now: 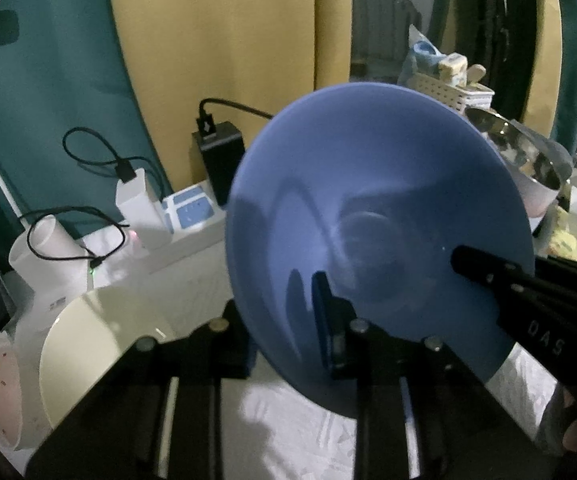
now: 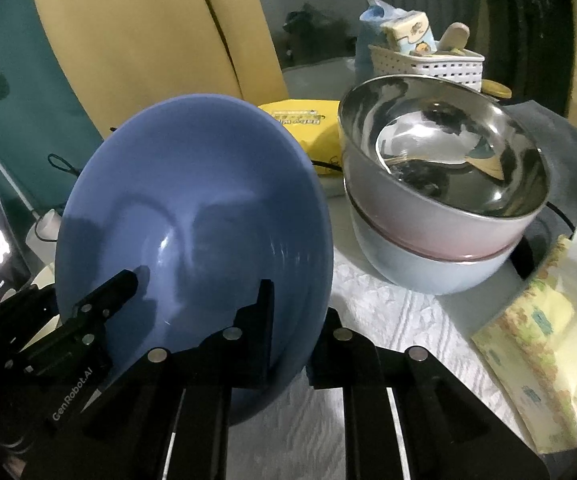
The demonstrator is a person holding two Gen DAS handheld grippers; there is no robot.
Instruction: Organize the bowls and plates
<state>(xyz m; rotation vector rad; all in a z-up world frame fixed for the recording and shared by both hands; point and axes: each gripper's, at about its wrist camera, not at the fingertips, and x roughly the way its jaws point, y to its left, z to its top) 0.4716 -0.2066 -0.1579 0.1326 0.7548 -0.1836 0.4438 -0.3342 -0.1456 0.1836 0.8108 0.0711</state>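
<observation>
The left tool (image 1: 288,316) is clamped on the lower rim of a round, glossy blue plastic bowl (image 1: 368,200), one finger inside the hollow and the other behind the wall. The right tool (image 2: 292,320) is pinched on the same bowl's rim at its other side, and each tool shows as a black arm in the other's view. The bowl is held tilted on edge above the desk (image 2: 388,320), its hollow facing the cameras, with soft shadows and faint highlights across its smooth inside.

The desk is covered with a white textured cloth. To the bowl's right, well apart, stands a stack of bowls: a shiny steel bowl (image 2: 448,148) nested in a pink one over a pale blue one. Beside it lie a yellow wipes packet (image 2: 308,128) and a patterned yellow pack (image 2: 548,360); behind is a white perforated basket (image 2: 432,64). To the left sit a cream plate (image 1: 100,340) and a white power strip (image 1: 192,216) with chargers and black cables. Yellow and teal curtains (image 1: 216,40) hang behind in the dim room.
</observation>
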